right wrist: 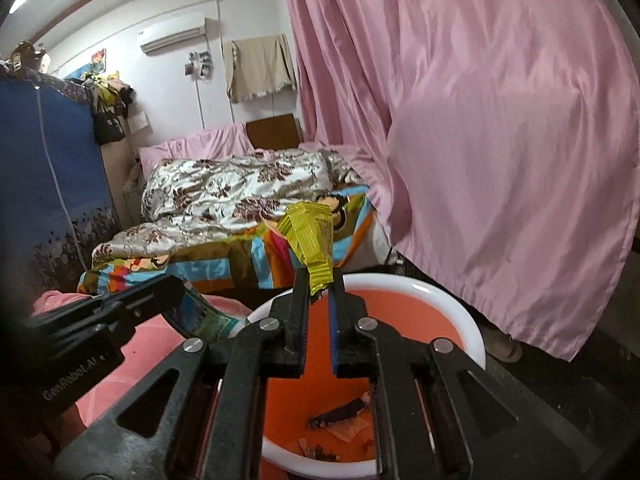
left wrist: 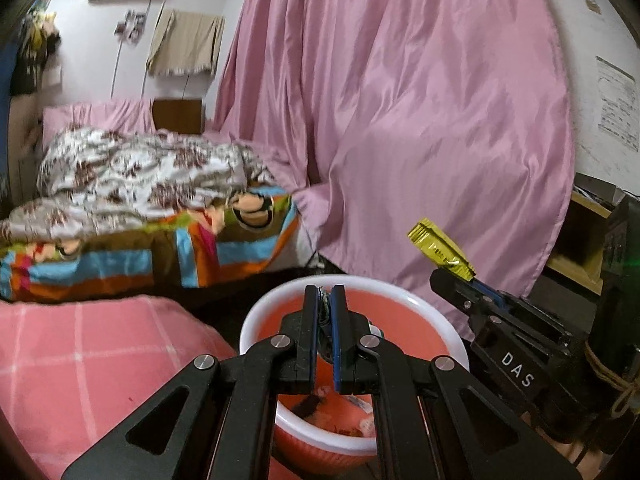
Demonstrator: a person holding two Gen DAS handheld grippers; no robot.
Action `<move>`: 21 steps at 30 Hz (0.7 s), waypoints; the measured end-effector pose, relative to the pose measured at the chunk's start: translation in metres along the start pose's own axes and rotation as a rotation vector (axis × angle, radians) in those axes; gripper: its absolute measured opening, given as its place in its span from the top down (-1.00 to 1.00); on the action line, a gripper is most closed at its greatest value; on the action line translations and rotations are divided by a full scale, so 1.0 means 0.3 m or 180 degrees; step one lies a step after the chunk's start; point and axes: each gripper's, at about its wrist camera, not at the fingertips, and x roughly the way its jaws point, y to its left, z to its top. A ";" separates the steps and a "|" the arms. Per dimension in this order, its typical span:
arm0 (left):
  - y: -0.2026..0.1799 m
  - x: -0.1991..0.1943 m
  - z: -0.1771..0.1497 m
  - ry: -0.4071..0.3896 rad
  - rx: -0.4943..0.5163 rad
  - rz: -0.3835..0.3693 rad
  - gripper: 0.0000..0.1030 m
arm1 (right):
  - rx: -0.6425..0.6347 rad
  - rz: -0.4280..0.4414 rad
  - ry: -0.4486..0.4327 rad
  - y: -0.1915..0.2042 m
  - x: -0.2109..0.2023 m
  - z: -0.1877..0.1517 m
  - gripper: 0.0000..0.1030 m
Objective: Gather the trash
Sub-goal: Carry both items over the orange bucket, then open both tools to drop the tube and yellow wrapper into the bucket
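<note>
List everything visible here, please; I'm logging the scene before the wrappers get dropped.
bin: one, orange with white rim, below both grippers
scraps in bin: several, dark and orange, on its bottom
yellow wrapper: one, yellow, pinched in right gripper above the bin
green wrapper: one, green and blue print, in left gripper
curtain: one, pink, hanging behind the bin
bed: one, floral quilt over striped sheet, far left
pink cushion: one, pink checked, left of bin
air conditioner: one, white, on far wall
wardrobe: one, blue fabric, far left
left gripper: black, over the bin
right gripper: black, over the bin
</note>
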 end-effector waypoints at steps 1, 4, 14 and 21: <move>0.003 0.011 -0.004 0.0038 -0.0023 -0.0001 0.93 | 0.0004 -0.0010 0.0030 -0.001 0.004 -0.003 0.67; 0.007 0.032 -0.013 0.0117 -0.0040 0.0017 0.93 | 0.0021 -0.0021 0.0117 -0.013 0.019 -0.012 0.66; 0.032 0.071 -0.030 0.0317 -0.0112 0.0003 0.90 | 0.0025 -0.0051 0.0281 -0.010 0.045 -0.024 0.52; 0.061 0.085 -0.040 0.0424 -0.0194 -0.0001 0.84 | 0.0029 -0.0064 0.0344 -0.008 0.055 -0.025 0.32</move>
